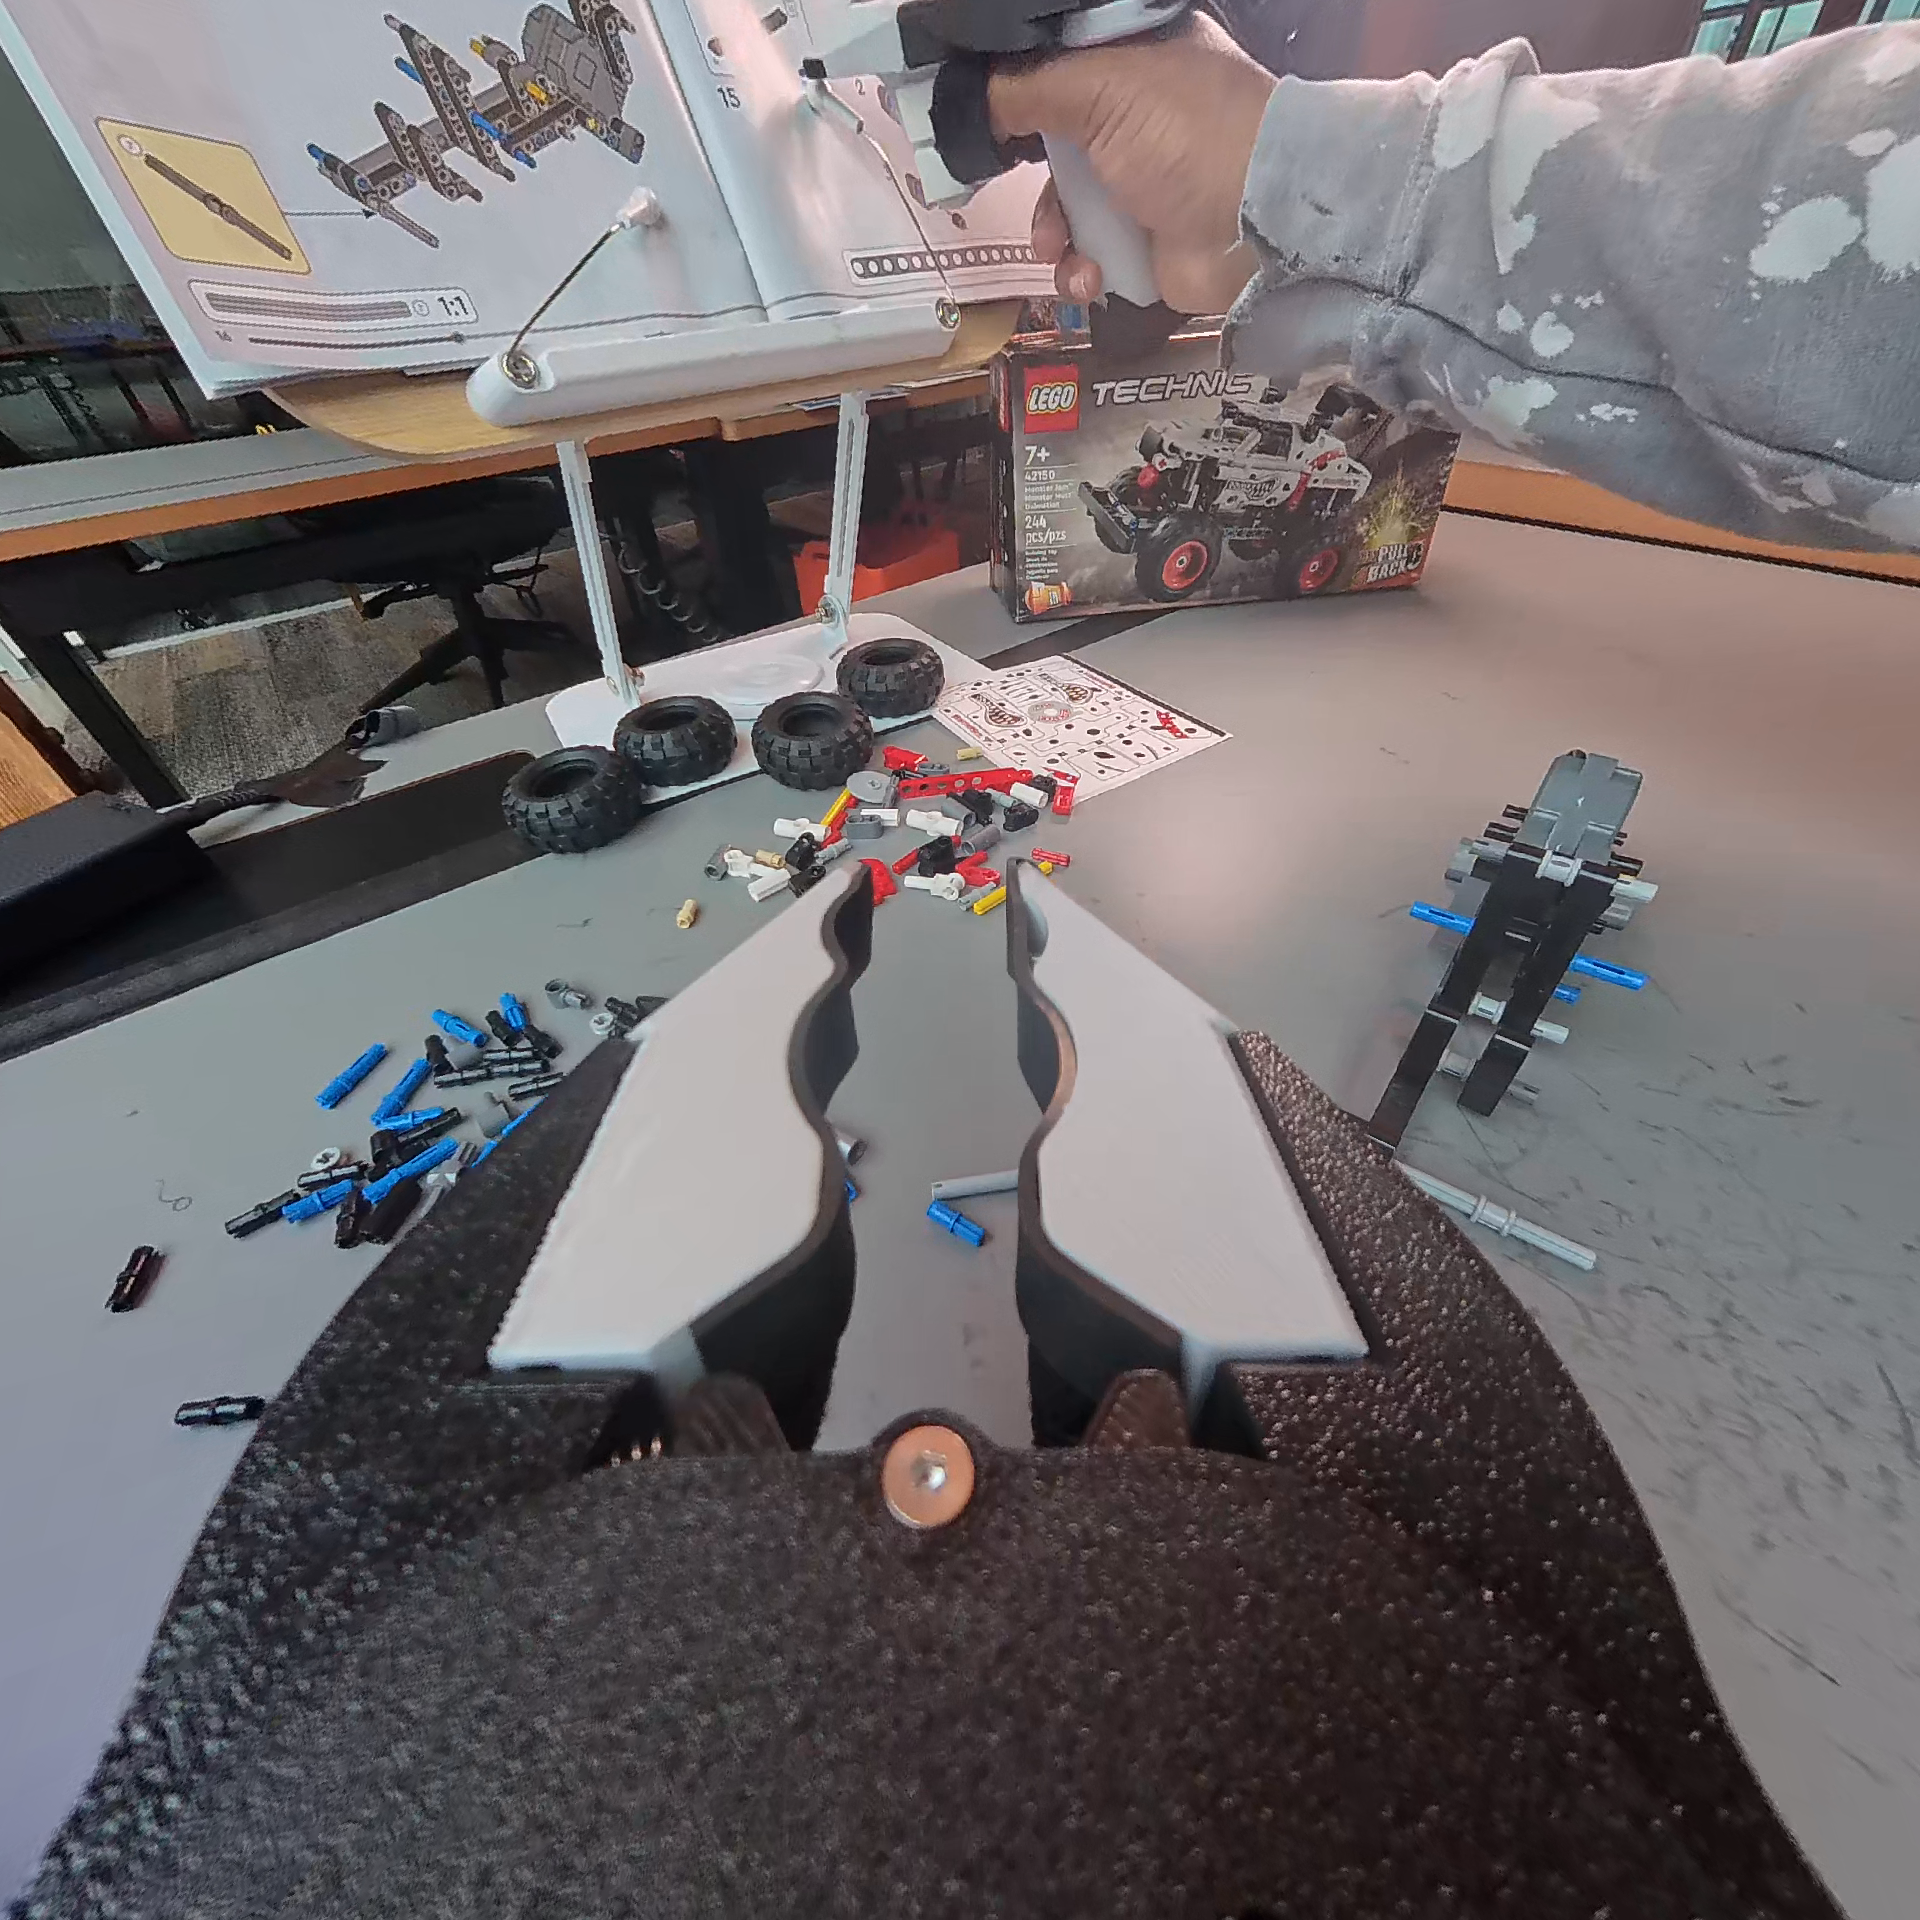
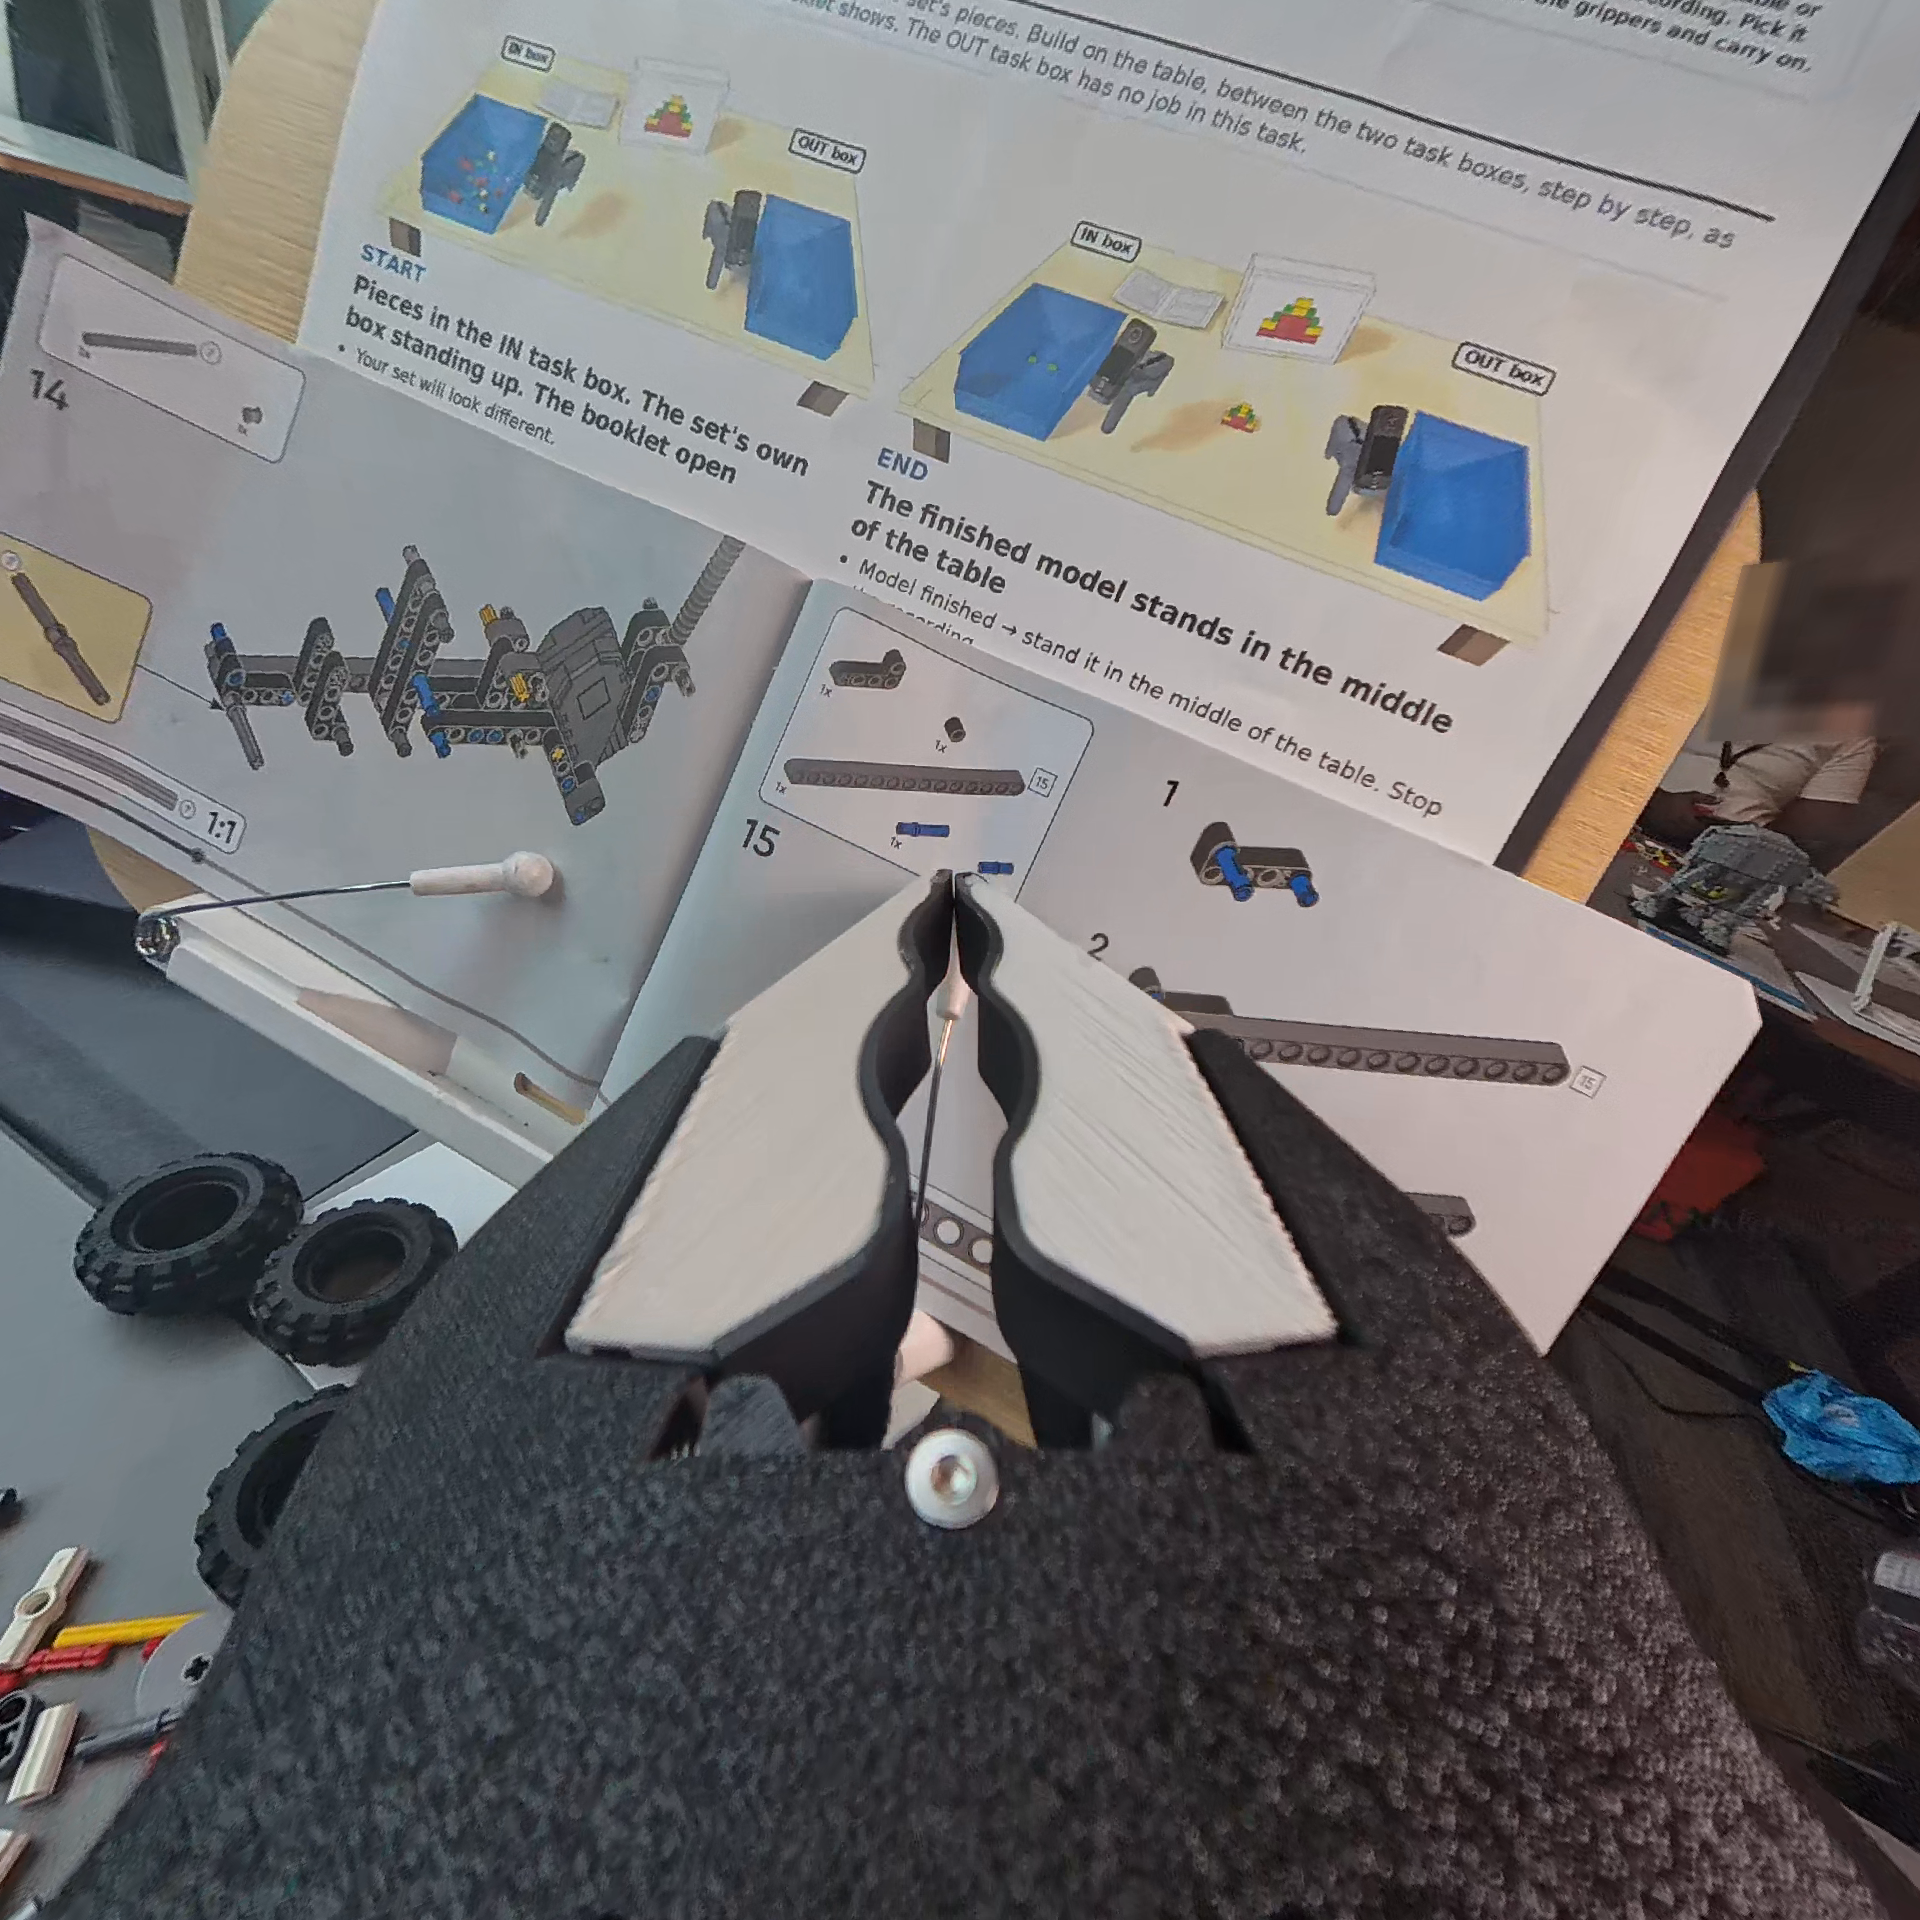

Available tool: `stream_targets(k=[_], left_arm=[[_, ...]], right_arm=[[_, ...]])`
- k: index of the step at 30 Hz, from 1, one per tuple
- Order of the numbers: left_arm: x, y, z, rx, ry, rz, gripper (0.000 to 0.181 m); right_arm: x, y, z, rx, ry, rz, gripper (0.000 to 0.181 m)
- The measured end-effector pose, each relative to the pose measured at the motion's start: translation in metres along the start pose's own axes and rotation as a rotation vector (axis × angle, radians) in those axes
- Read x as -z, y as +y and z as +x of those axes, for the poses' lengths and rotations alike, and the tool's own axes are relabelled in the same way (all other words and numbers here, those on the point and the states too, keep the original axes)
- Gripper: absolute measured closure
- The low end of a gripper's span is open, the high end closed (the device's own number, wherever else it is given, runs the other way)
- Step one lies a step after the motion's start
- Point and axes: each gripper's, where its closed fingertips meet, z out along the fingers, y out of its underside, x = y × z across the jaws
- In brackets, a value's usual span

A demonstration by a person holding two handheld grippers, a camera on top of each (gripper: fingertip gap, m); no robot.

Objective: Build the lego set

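My left gripper [image 1: 941, 881] is open and empty, held low over the grey table [image 1: 1299, 935], with loose pieces beyond and below its tips. The partly built black and grey frame [image 1: 1536, 935] with blue pins stands to its right. A grey axle [image 1: 1507, 1218] lies near it. My right gripper [image 2: 951, 885] is up at the instruction booklet [image 2: 1299, 935] on the stand, shut on the stand's white-tipped wire page clip [image 2: 953, 1000]. In the left wrist view a hand holds that gripper [image 1: 940, 114] at the booklet [image 1: 416, 156].
Several black tyres [image 1: 675, 740] lie by the stand's base [image 1: 582, 717]. Red, white and yellow pieces [image 1: 935, 821] lie ahead, blue and black pins [image 1: 416, 1122] to the left. A sticker sheet [image 1: 1081, 717] and the set's box [image 1: 1216, 478] sit behind. The other page clip [image 2: 488, 878] rests on the left page. About 40 cm separates my left fingertips from my right. The grey axle [image 1: 1507, 1218] lies some 15 cm from my left tips, 50 cm from my right tips.
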Motion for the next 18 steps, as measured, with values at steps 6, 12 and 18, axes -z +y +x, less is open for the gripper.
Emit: stream_targets(k=[6, 12, 18], left_arm=[[0.0, 0.0, 0.0, -0.004, 0.0, -0.003, 0.152], [-0.001, 0.001, 0.001, -0.01, 0.003, -0.007, 0.152], [-0.001, 0.001, 0.001, -0.011, 0.003, -0.006, 0.152]], right_arm=[[0.005, -0.002, 0.007, -0.012, 0.033, 0.015, 0.181], [0.012, 0.002, 0.012, 0.003, 0.042, 0.016, 0.181], [0.037, 0.004, 0.006, -0.026, 0.008, 0.055, 0.175]])
